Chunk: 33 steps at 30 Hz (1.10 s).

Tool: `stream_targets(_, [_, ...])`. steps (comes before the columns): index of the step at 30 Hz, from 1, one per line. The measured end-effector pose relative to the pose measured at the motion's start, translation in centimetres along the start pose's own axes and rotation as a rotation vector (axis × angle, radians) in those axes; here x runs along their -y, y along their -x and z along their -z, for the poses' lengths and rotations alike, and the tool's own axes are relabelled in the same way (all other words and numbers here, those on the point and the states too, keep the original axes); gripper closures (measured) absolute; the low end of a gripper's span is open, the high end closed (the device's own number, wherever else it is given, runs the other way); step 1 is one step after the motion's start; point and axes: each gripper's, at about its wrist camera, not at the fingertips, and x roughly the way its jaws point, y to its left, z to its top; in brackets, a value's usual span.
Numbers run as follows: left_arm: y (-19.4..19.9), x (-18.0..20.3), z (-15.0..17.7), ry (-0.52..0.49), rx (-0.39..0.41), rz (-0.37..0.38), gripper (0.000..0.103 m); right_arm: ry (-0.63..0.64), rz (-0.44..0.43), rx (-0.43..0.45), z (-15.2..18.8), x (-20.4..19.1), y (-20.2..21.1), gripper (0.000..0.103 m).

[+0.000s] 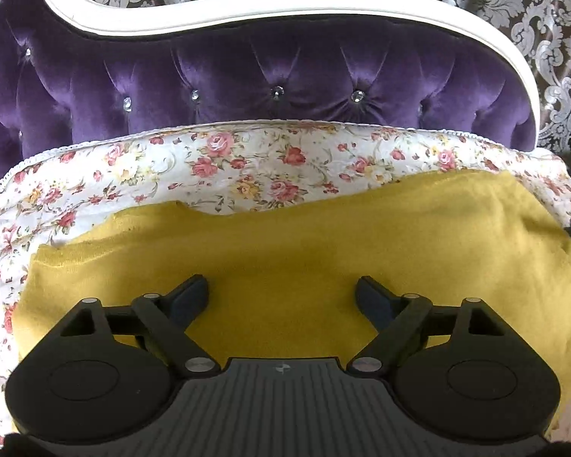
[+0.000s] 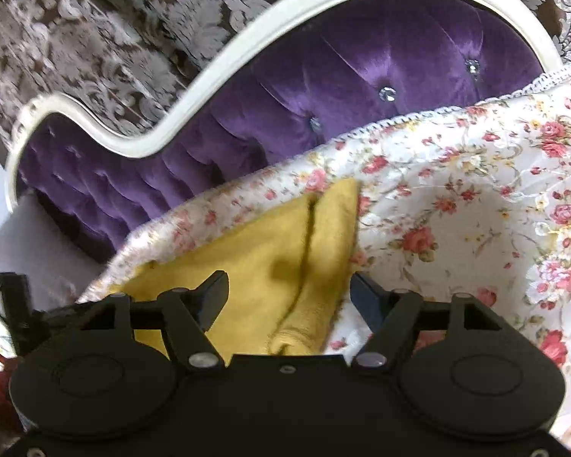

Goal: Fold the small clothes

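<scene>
A mustard-yellow garment (image 1: 304,251) lies spread flat on a floral bedspread (image 1: 224,160). My left gripper (image 1: 281,297) is open and empty, its fingers wide apart just above the garment's near middle. In the right wrist view the same garment (image 2: 262,262) shows a folded ridge running toward a far corner. My right gripper (image 2: 289,293) is open and empty over that folded right edge, where the cloth meets the bedspread (image 2: 456,209).
A purple tufted headboard (image 1: 270,76) with a white curved frame (image 1: 285,3) rises behind the bed. Patterned damask wallpaper (image 1: 533,19) lies beyond it. The bed's left edge and a dark object (image 2: 15,297) show in the right wrist view.
</scene>
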Motion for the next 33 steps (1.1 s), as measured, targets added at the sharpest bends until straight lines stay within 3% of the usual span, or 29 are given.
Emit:
stream_targets(5, [-0.2, 0.1, -0.2, 0.002, 0.000, 0.001, 0.018, 0.013, -0.022, -0.065, 1.2, -0.7, -0.1, 0.029])
stream_targets(12, [-0.2, 0.1, -0.3, 0.005, -0.003, 0.002, 0.017, -0.011, -0.053, -0.076, 2.0, -0.9, 0.4, 0.029])
stream_targets(18, [-0.3, 0.0, -0.3, 0.015, -0.001, 0.004, 0.017, -0.119, -0.131, -0.070, 0.8, 0.4, -2.4, 0.031])
stream_targets(22, [-0.4, -0.3, -0.5, 0.026, -0.003, 0.015, 0.017, -0.115, -0.105, -0.076, 0.3, 0.2, -4.0, 0.048])
stream_targets(24, [0.1, -0.5, -0.6, 0.048, -0.006, 0.023, 0.017, -0.080, -0.058, -0.084, 0.3, 0.0, -3.7, 0.072])
stream_targets(25, [0.6, -0.5, -0.6, 0.066, -0.007, 0.025, 0.017, -0.090, -0.059, -0.097, 0.3, 0.3, -3.5, 0.080])
stream_targets(27, [1.9, -0.3, -0.3, 0.102, -0.001, 0.035, 0.017, -0.131, -0.066, -0.098, 0.3, 0.7, -2.8, 0.080])
stream_targets(30, [4.0, -0.2, 0.8, 0.118, 0.008, 0.050, 0.017, -0.097, -0.050, -0.092, 0.3, -0.1, -2.2, 0.080])
stream_targets(33, [4.8, -0.2, 2.0, 0.142, -0.039, 0.042, 0.017, -0.085, -0.041, -0.098, 0.2, -0.9, -2.4, 0.080])
